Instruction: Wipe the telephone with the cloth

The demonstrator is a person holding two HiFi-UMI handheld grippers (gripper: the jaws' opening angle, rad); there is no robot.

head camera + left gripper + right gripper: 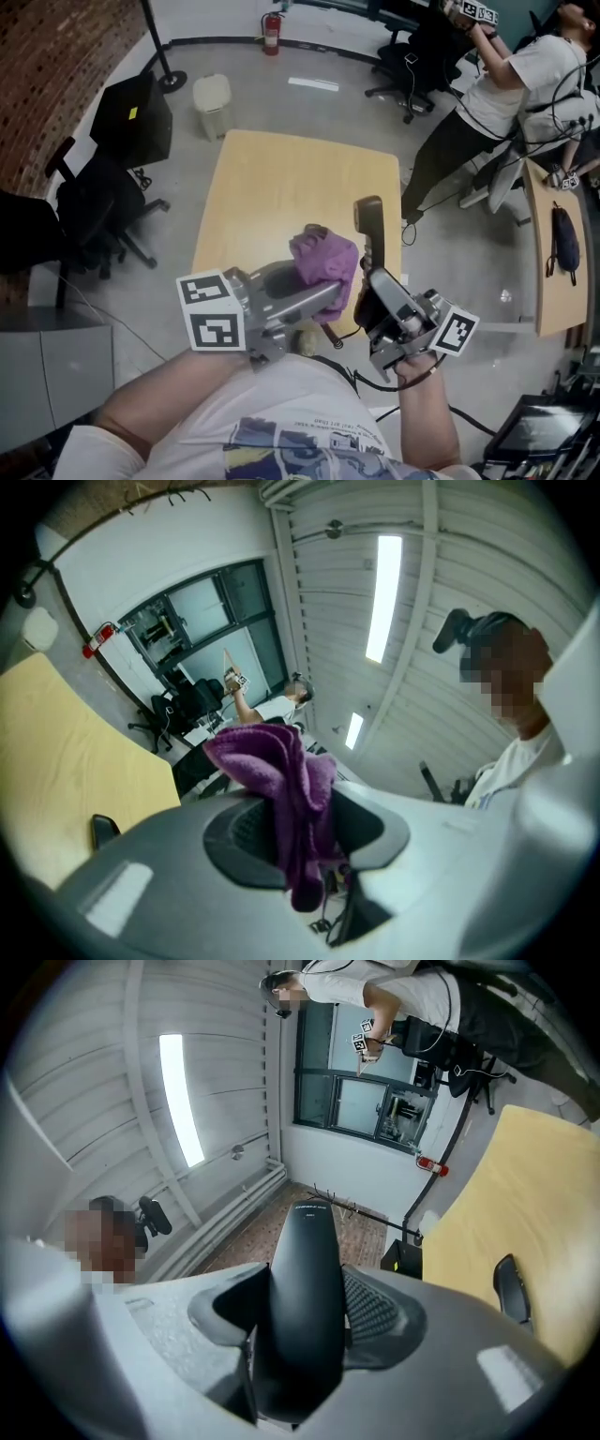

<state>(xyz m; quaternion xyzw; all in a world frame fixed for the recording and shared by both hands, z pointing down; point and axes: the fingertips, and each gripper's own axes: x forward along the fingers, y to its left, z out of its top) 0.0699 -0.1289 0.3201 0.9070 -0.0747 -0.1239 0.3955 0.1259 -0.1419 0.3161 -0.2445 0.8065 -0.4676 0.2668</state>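
A pale wooden tabletop (281,178) with a smooth surface and rounded corners is seen on a grey, polished floor (309,103). At the left a brick wall (37,56) is visible, and black office chairs (94,202) on wheeled bases are placed before it. Beyond the far edge of the tabletop a white bin (213,103) and a red fire extinguisher (271,33) are found, and a second person (506,84) in a white shirt is seen at the far right. The telephone (370,225), a black handset of smooth plastic with a long, slightly curved shape, is held upright above the near right part of the tabletop. It is clamped around its lower part by the right claw (375,281), whose jaws are closed on it. The cloth (323,258) is purple, soft and fuzzy, and is bunched into loose folds. It is gripped by the left claw (336,281), the jaws being pressed on it, and it is held just beside the telephone, at its left. Whether the two are touching cannot be told.
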